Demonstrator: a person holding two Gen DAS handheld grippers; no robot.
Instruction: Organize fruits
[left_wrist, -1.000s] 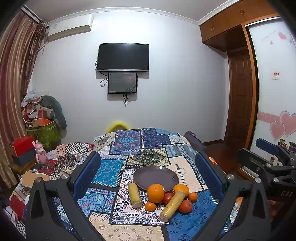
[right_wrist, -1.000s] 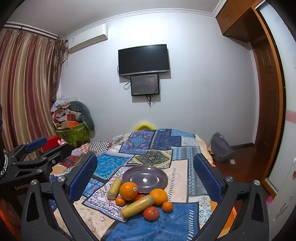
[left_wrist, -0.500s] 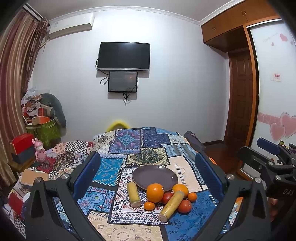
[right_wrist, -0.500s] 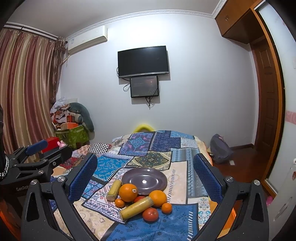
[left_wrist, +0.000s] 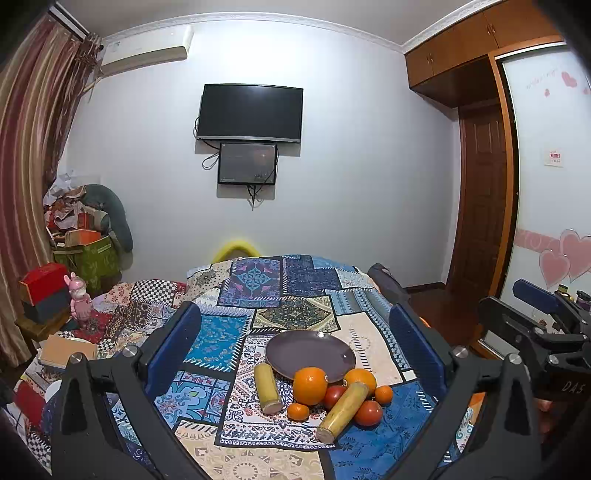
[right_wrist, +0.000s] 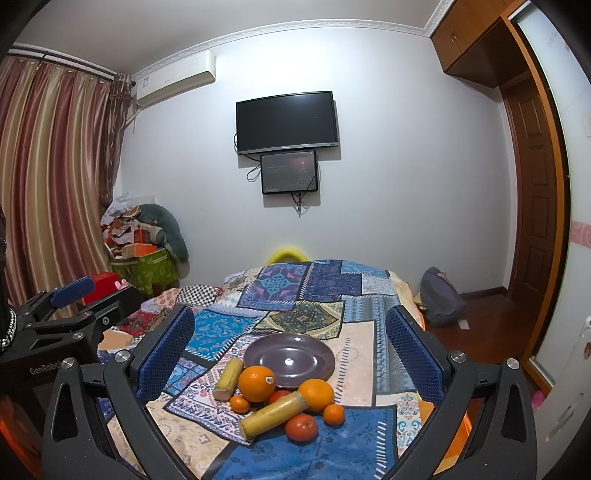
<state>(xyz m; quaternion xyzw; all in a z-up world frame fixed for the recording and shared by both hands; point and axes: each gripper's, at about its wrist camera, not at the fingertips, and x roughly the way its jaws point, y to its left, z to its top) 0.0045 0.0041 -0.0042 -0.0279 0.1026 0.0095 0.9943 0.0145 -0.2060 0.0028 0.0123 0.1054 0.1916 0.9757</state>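
An empty dark purple plate (left_wrist: 309, 354) (right_wrist: 289, 359) lies on the patchwork cloth. Just in front of it sit two big oranges (left_wrist: 310, 385) (right_wrist: 316, 394), two small tangerines (left_wrist: 297, 411), two red tomatoes (left_wrist: 368, 412) (right_wrist: 301, 427) and two yellow sugarcane pieces (left_wrist: 267, 383) (right_wrist: 272, 412). My left gripper (left_wrist: 295, 354) is open and empty, held above and short of the fruit. My right gripper (right_wrist: 290, 350) is open and empty, likewise short of the fruit. Each gripper shows at the edge of the other's view.
The patchwork cloth (left_wrist: 255, 291) covers a bed or table that ends at the far wall. Boxes and a pink toy (left_wrist: 79, 295) clutter the left side. A dark bag (right_wrist: 439, 299) lies on the wood floor at right by a door.
Both views have shifted very slightly; the fruit and plate sit a touch lower and nearer. Nothing on the cloth has moved. Both grippers stay open.
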